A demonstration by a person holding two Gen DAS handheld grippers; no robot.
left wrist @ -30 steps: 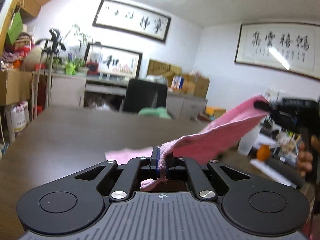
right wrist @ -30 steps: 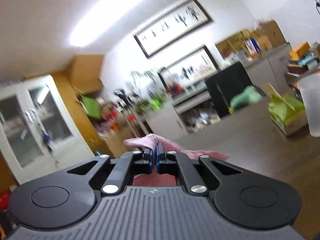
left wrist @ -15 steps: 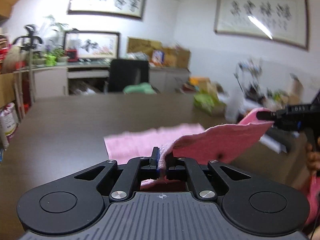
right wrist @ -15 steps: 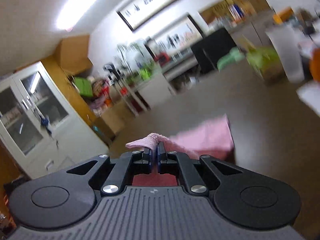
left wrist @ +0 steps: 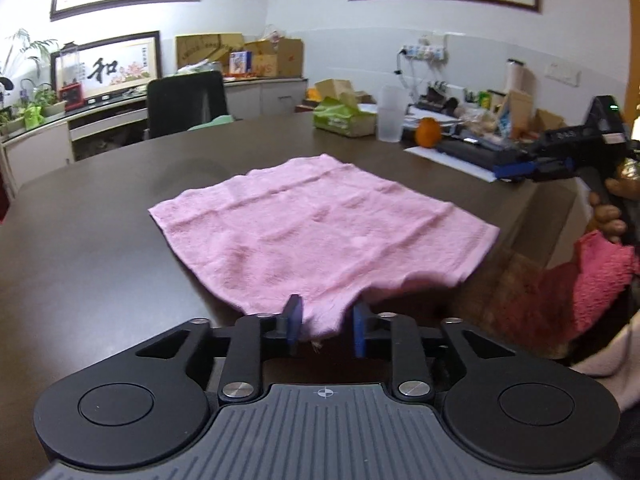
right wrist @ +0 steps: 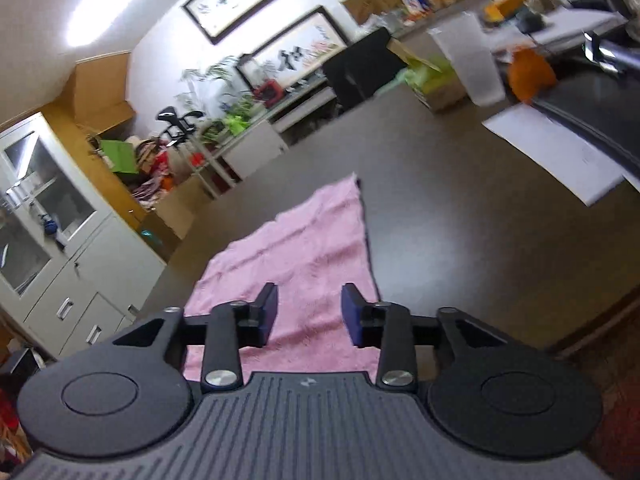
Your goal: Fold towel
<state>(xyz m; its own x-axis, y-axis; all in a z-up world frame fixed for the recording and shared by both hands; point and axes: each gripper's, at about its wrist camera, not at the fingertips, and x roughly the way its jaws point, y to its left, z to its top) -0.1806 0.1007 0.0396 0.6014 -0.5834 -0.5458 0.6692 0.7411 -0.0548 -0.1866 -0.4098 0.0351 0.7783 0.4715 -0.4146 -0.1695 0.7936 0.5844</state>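
1. At lower centre of the left wrist view, the left gripper (left wrist: pixel 326 330) has its jaws opening; a corner of the pink towel (left wrist: pixel 320 224) droops loose between them, unpinched.
2. Let the corner drop clear before withdrawing, so the cloth stays flat on the table (left wrist: pixel 80 240).
3. At right, the right gripper (right wrist: pixel 308 316) tilts downward over the towel's near edge, its jaws opening and gripping nothing.
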